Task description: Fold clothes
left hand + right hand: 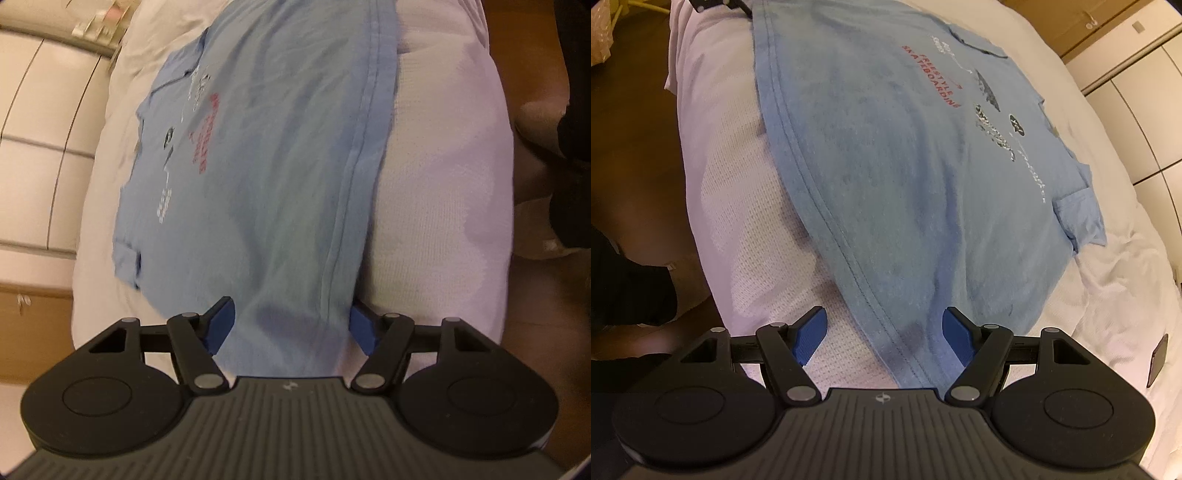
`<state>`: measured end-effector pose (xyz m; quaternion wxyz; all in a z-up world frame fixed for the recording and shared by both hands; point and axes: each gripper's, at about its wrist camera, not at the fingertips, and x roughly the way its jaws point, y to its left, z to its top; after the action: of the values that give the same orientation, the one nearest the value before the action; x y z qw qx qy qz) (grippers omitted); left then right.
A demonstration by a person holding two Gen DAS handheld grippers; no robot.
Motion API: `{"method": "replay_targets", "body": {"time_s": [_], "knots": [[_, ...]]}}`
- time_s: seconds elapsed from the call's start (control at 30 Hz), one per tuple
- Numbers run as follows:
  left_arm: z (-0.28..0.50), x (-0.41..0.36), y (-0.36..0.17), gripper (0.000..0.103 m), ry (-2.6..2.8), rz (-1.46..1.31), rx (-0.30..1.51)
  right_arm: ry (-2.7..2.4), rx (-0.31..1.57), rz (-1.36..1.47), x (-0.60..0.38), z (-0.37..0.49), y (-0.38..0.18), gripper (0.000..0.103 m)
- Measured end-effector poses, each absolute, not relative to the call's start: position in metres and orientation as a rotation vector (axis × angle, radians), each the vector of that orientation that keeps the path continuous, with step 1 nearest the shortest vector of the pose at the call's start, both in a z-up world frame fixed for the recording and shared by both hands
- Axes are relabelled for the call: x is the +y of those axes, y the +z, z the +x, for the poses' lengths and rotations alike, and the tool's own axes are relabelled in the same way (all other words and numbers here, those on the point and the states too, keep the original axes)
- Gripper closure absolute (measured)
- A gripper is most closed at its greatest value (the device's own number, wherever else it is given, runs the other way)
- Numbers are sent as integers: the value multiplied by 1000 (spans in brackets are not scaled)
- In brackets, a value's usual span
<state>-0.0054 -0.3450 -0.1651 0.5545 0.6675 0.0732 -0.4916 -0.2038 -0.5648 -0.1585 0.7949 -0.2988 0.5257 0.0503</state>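
A light blue T-shirt with red and white print lies spread flat on a white bed, sleeves folded in. My left gripper stands open over one bottom corner of the shirt; the cloth runs between its blue fingers and covers part of the right-hand one. In the right wrist view the same T-shirt fills the frame. My right gripper is open astride the other bottom corner, the stitched hem passing between its fingers without being pinched.
The bed's edge drops to a dark floor on the hem side. Pale wardrobe doors stand beyond the collar side. A flat dark object lies on the rumpled sheet at right. A dark-clad part of a person is near the bed edge.
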Motion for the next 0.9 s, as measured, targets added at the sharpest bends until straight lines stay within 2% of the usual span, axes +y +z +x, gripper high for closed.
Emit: {"method": "replay_targets", "body": {"time_s": [0.07,0.13,0.37,0.5,0.53,0.63,0.7,0.77,0.8,0.9], "knots": [[-1,-348,-166,47,-1132,1574,158,106,1127,-652,-563,-203,-160,33],[6,-349,-164,67,-1074,1566,153,96,1121,-673,-562,-203,-162,33],[15,-353,-168,78,-1089,1573,165,47,1086,-753,-559,-207,-169,36],[23,-358,-165,93,-1089,1542,199,69,1055,-792,-551,-204,-173,40],[25,-359,-163,98,-1092,1534,207,69,1049,-797,-551,-201,-174,43],[31,-360,-156,100,-1102,1505,235,69,1041,-795,-553,-195,-173,52],[33,-359,-150,100,-1110,1487,257,75,1047,-788,-555,-192,-171,67],[36,-359,-144,101,-1124,1471,273,81,1059,-774,-557,-190,-170,92],[37,-358,-141,101,-1132,1463,281,83,1069,-760,-558,-190,-168,99],[38,-353,-131,101,-1149,1445,288,83,1087,-708,-559,-189,-160,102]]}}
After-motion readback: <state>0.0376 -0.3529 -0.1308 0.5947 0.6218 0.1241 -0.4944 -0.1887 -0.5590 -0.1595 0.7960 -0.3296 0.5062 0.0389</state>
